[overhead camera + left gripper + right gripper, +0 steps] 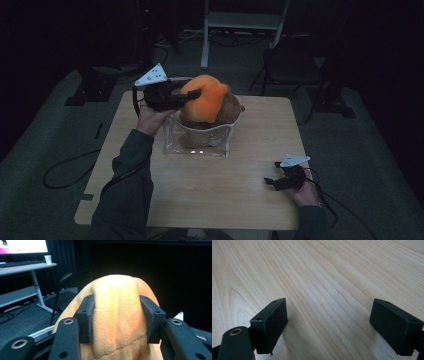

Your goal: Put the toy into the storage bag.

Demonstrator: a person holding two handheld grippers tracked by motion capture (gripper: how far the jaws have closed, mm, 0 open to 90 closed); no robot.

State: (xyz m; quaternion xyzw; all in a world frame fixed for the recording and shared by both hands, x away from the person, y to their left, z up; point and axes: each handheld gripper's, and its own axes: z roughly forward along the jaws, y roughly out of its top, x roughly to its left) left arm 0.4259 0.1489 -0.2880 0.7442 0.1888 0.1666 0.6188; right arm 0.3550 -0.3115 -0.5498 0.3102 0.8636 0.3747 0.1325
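Left fingers [85, 320] tight on orange plush toy [117, 315] above clear bin [172, 137].

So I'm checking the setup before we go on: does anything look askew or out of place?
Nothing damaged or spilled. The clear bag looks overfull: the orange plush, pinched by the left gripper, sits high above its rim, over a brown plush.

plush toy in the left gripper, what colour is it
Orange; the plush toy shows best in the left gripper view.
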